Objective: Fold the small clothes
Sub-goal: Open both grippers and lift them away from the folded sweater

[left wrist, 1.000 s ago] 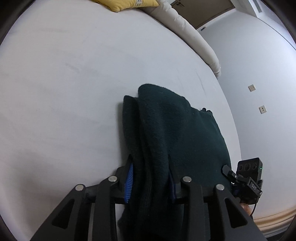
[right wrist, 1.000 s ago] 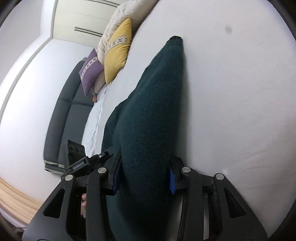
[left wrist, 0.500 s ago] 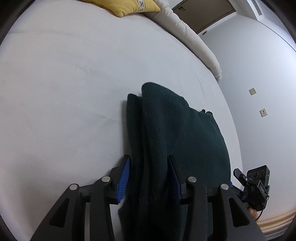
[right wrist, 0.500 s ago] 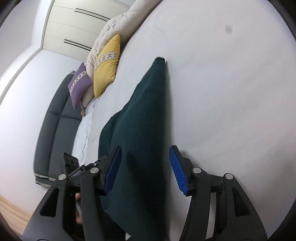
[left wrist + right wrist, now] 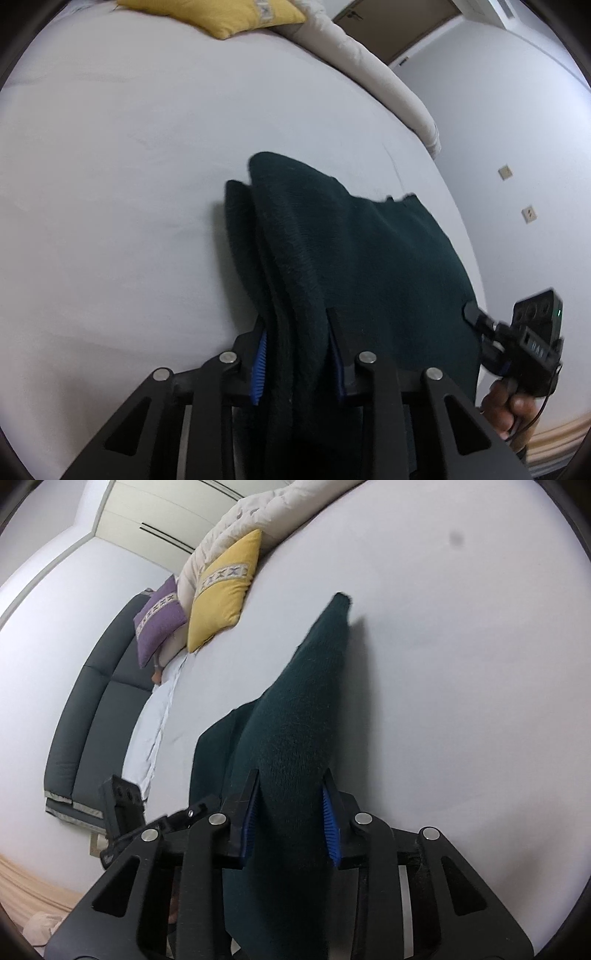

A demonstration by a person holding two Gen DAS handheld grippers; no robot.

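A dark green knit sweater (image 5: 369, 258) lies folded lengthwise on the white bed (image 5: 129, 184). My left gripper (image 5: 295, 332) grips its thick folded edge, with the jaws closing and the blue pads (image 5: 259, 358) pressing into the knit. At the other end my right gripper (image 5: 291, 794) is also closing, its pads (image 5: 330, 823) squeezing a raised ridge of the sweater (image 5: 306, 701). That ridge tapers away to a point that rests on the sheet. In the left wrist view, a person's hand (image 5: 506, 410) holds the right gripper's body at the far right.
A yellow cushion (image 5: 221, 594) and a purple cushion (image 5: 160, 618) lean against a cream duvet (image 5: 266, 513) at the head of the bed. A dark grey headboard (image 5: 96, 701) runs along the left. The sheet's edge and a white wall (image 5: 517, 147) lie to the right.
Both grippers opened half a second ago and have closed on the sweater again. The right one has risen, lifting the knit into a narrower ridge. The left one has shifted slightly.
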